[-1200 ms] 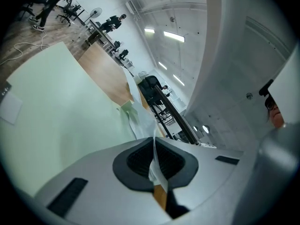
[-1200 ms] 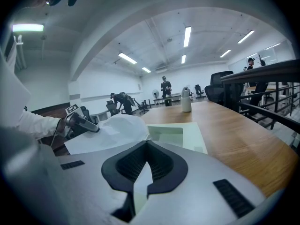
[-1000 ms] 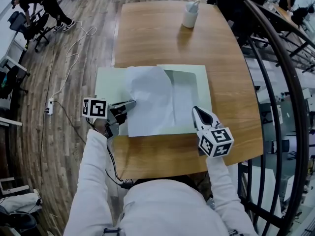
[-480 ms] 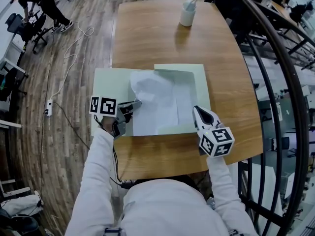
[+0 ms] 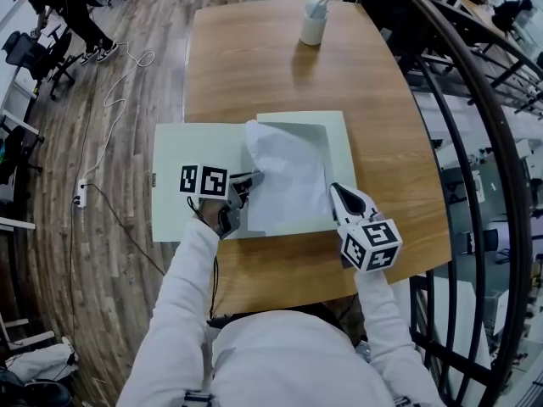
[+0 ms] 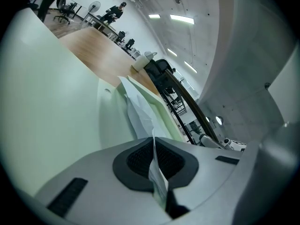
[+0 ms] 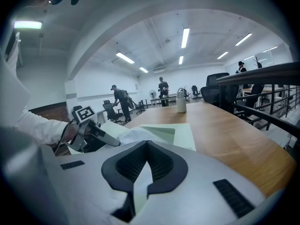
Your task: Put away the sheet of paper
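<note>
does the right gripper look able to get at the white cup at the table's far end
Probably not yet: the right gripper is shut on a corner of the folder, and the cup stands at the far end of the table. Only bare wood lies between.

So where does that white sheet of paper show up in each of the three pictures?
Head view: sheet of paper at centre, on the green folder, its near-left edge pinched by the left gripper.
Left gripper view: the sheet at bottom centre, edge-on between the shut jaws.
Right gripper view: crumpled white patch just left of centre.
Shared landmark: white cup at the table's far end.
</note>
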The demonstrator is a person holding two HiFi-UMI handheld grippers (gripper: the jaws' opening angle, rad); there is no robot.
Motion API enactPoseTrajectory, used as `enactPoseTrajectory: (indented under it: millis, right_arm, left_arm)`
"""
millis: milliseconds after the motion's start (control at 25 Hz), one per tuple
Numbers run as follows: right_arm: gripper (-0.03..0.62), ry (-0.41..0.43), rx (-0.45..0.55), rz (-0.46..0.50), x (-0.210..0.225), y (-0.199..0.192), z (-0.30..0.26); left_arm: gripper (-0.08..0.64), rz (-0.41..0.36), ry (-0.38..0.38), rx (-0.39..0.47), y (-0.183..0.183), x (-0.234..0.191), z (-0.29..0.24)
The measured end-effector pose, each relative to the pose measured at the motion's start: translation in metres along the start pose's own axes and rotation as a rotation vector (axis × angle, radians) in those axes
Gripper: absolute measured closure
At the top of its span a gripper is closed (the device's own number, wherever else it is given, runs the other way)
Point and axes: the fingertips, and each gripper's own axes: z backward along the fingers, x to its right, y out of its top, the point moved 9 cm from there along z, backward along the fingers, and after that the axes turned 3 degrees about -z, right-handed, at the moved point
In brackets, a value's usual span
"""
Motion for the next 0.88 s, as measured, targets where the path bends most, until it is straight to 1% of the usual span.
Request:
enactPoseTrajectory:
  millis: [280, 480, 600, 800, 880]
  right_arm:
    - [0.566, -0.005, -0.001, -0.003, 0.007, 0.001, -0.001]
    - [0.566, -0.002, -0.002, 0.000, 0.006, 0.002, -0.002]
    - [0.566, 0.001, -0.001, 0.004, 0.005, 0.003, -0.002]
    - [0.566, 0.003, -0.001, 0.008, 0.006, 0.004, 0.000]
    - [0.566, 0.004, -0.001, 0.010, 0.006, 0.005, 0.000]
  left_arm:
    - [0.543, 0.013, 0.012, 0.014, 0.000, 0.005, -0.024]
    - [0.543, -0.019, 0.047, -0.004, -0.002, 0.012, -0.033]
    - [0.543, -0.038, 0.074, -0.014, -0.003, 0.015, -0.037]
    - [0.541, -0.046, 0.135, -0.020, -0.005, 0.018, -0.041]
    - [0.540, -0.066, 0.163, -0.018, -0.006, 0.019, -0.040]
